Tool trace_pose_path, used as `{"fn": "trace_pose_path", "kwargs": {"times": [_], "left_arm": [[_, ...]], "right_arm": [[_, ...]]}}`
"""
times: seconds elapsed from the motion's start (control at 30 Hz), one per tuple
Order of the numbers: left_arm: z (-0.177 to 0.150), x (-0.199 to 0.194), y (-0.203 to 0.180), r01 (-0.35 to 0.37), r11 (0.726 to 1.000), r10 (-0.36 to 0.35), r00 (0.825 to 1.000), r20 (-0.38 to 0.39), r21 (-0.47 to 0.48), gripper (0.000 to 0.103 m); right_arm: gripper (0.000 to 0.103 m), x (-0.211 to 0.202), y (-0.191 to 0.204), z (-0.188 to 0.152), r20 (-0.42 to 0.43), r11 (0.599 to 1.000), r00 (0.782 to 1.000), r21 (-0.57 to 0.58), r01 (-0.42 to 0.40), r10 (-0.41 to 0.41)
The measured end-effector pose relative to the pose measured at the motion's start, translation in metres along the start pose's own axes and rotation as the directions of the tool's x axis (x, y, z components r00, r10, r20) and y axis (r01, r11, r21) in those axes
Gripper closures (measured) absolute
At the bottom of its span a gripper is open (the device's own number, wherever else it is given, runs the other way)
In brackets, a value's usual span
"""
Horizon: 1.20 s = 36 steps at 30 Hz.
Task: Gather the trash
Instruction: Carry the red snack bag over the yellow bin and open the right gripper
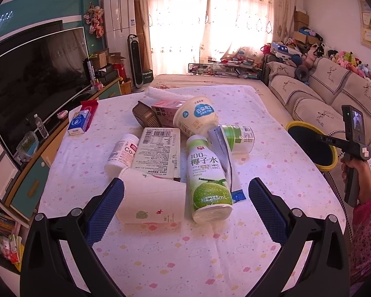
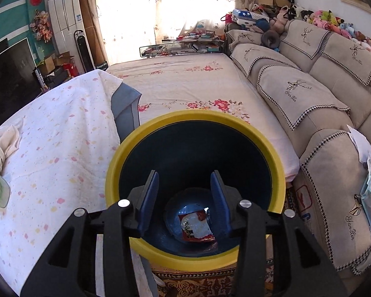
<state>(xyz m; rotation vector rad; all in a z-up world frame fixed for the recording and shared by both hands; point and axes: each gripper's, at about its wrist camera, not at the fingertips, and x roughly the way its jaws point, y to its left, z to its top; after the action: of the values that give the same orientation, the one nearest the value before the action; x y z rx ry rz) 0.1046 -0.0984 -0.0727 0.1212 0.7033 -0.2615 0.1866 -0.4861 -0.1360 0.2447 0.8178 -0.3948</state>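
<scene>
A pile of trash lies on the covered table (image 1: 272,173): a white paper cup (image 1: 150,203) on its side, a coconut water bottle (image 1: 207,180), a flat carton (image 1: 158,153), a white pill bottle (image 1: 122,153), a yogurt tub (image 1: 195,116) and a green-capped jar (image 1: 240,136). My left gripper (image 1: 185,193) is open and empty, its jaws standing either side of the cup and bottle. My right gripper (image 2: 184,180) is open and empty over the yellow-rimmed dark bin (image 2: 277,173), also in the left wrist view (image 1: 309,146). A red and white wrapper (image 2: 196,226) lies on the bin's bottom.
A blue and white carton (image 1: 79,122) and a red packet (image 1: 90,110) lie at the table's far left. A TV (image 1: 34,79) stands left. A beige sofa (image 2: 321,94) is on the right, a flowered bed surface (image 2: 190,81) beyond the bin.
</scene>
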Motion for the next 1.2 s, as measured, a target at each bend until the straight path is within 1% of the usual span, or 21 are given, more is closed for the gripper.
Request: {"fn": "trace_pose_path", "kwargs": {"times": [0.17,0.27,0.33,0.43,0.53,0.6,0.67,0.8,1.0,1.1,1.17,1.2], "left_arm": [[0.003,0.017,-0.021,0.033,0.999,-0.032,0.999,-0.015,0.037,0.004],[0.015,0.027,-0.030,0.050,0.998,-0.049,0.999,-0.015,0.039,0.006],[0.024,0.034,-0.039,0.046,0.998,-0.045,0.999,-0.010,0.052,0.008],[0.033,0.047,-0.055,0.080,0.995,-0.078,0.997,-0.025,0.067,0.011],[0.040,0.063,-0.067,0.068,0.995,-0.065,0.997,-0.044,0.075,0.014],[0.044,0.076,-0.067,0.053,0.997,-0.048,0.997,-0.067,0.061,0.016],[0.048,0.089,-0.067,0.053,0.998,-0.048,0.994,-0.094,0.046,0.020],[0.055,0.108,-0.069,0.039,0.998,-0.034,0.991,-0.129,0.041,0.026],[0.058,0.133,-0.068,0.028,1.000,-0.025,0.982,-0.188,0.012,0.040],[0.057,0.142,-0.066,0.023,1.000,-0.025,0.978,-0.206,-0.011,0.052],[0.056,0.145,-0.064,0.023,0.999,-0.027,0.978,-0.207,-0.025,0.065],[0.056,0.147,-0.063,0.031,0.999,-0.038,0.978,-0.207,-0.035,0.069]], "right_arm": [[0.060,-0.011,0.007,-0.001,0.014,1.000,1.000,-0.013,-0.020,0.020],[0.060,-0.015,0.008,0.000,0.020,0.999,0.999,-0.017,-0.027,0.027],[0.059,-0.016,0.008,0.000,0.020,0.999,0.999,-0.013,-0.032,0.032],[0.059,-0.017,0.008,-0.001,0.019,0.999,0.999,-0.013,-0.035,0.036],[0.059,-0.016,0.009,-0.002,0.017,0.999,0.999,-0.015,-0.039,0.039],[0.058,-0.015,0.008,-0.002,0.016,0.999,0.999,-0.016,-0.038,0.039],[0.058,-0.014,0.008,-0.002,0.017,0.999,0.999,-0.016,-0.042,0.042],[0.058,-0.009,0.007,-0.002,0.013,0.999,0.999,-0.009,-0.050,0.051],[0.058,-0.004,0.001,-0.001,0.005,0.998,0.998,-0.002,-0.070,0.070],[0.057,-0.002,-0.004,-0.002,0.003,0.997,0.997,0.005,-0.073,0.073],[0.057,-0.001,-0.007,-0.002,0.001,0.997,0.997,0.009,-0.074,0.074],[0.057,0.001,-0.008,-0.002,0.000,0.997,0.997,0.011,-0.076,0.076]]}}
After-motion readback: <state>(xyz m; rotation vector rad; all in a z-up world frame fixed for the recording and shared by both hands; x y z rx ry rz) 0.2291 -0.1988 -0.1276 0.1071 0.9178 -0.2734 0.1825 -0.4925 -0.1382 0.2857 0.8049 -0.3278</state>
